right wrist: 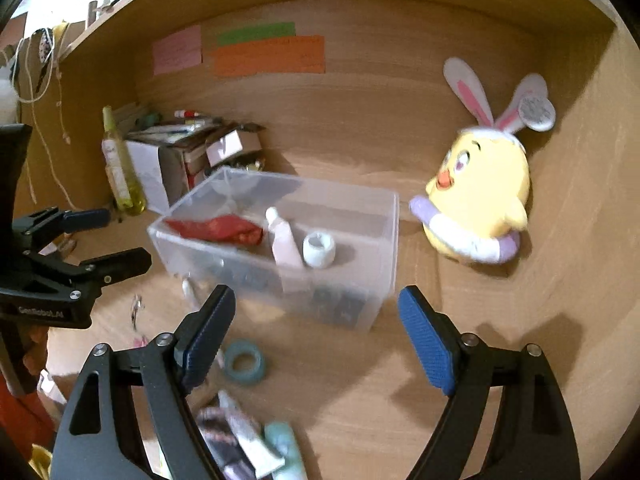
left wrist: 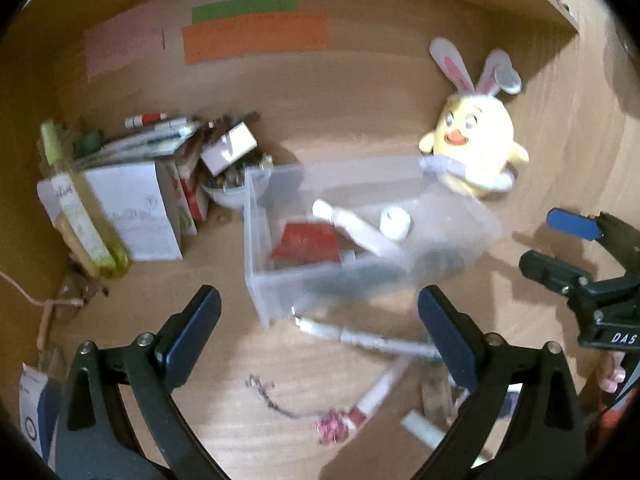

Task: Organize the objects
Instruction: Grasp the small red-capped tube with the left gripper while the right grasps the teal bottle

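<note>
A clear plastic bin (left wrist: 256, 240) (right wrist: 372, 264) stands on the wooden desk. Inside it lie a red packet (right wrist: 220, 230), a pink tube (right wrist: 284, 240), a small white jar (right wrist: 319, 251) and some dark items. My left gripper (left wrist: 320, 296) is open just in front of the bin, nothing between its fingers. Just short of the bin's near wall, my right gripper (right wrist: 316, 292) is also open and holds nothing. Loose on the desk near me are white pens (left wrist: 380, 342), a chain with a pink charm (left wrist: 332, 428), a teal tape ring (right wrist: 244, 362) and tubes (right wrist: 248, 440).
A yellow plush chick with bunny ears (left wrist: 476, 144) (right wrist: 484, 192) leans in the right corner. Boxes and books (left wrist: 132, 208) with a yellow-green bottle (left wrist: 80, 216) crowd the back left. Coloured paper notes (right wrist: 268, 54) are stuck on the back panel. A shelf runs overhead.
</note>
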Tool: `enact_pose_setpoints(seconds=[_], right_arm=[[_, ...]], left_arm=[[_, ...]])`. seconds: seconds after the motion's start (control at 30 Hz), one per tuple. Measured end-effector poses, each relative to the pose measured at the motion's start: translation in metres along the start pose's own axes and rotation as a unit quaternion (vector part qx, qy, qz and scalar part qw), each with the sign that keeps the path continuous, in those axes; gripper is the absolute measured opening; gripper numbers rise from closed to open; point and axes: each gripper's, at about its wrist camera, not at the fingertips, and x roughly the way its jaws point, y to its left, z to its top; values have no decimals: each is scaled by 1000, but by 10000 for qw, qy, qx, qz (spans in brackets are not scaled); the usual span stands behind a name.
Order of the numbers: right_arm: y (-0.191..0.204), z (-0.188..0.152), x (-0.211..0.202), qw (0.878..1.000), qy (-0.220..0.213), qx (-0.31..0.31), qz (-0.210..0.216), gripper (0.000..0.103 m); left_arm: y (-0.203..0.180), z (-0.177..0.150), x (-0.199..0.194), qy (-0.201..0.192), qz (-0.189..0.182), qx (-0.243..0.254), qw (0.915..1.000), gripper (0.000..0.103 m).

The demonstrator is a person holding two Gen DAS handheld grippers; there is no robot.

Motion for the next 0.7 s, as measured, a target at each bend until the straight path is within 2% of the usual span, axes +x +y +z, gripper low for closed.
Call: enact_pose_setpoints(seconds=[0.23,0.33,0.4,0.47,0.53,0.63,0.7], right_arm=[[-13,-44,1,9989,432,99,-138,82],[-24,-64,2,9972,683,221,-206,82],[-31,-77,4,9955,873,292,-235,82],[-34,-87,5,9940,1015,367,-173,82],[-35,-95,5,9931,1099,415,-30,82],[-28,-102,5,9929,1142,323,71,82],[-22,-104,9,9929,1170,216,80,81]], left_arm=[[-3,-38,17,551,-210,21,9983,100],[-5,-52,32,981,-523,27,9938,100],[-8,-57,39,1137,-551,71,9920,95],[-12,-59,44,1249,-575,135,9904,81],[-14,-61,47,1313,-627,147,9893,76],[-20,-62,53,1387,-651,212,9880,63],[-23,-61,57,1380,-641,265,9880,61]])
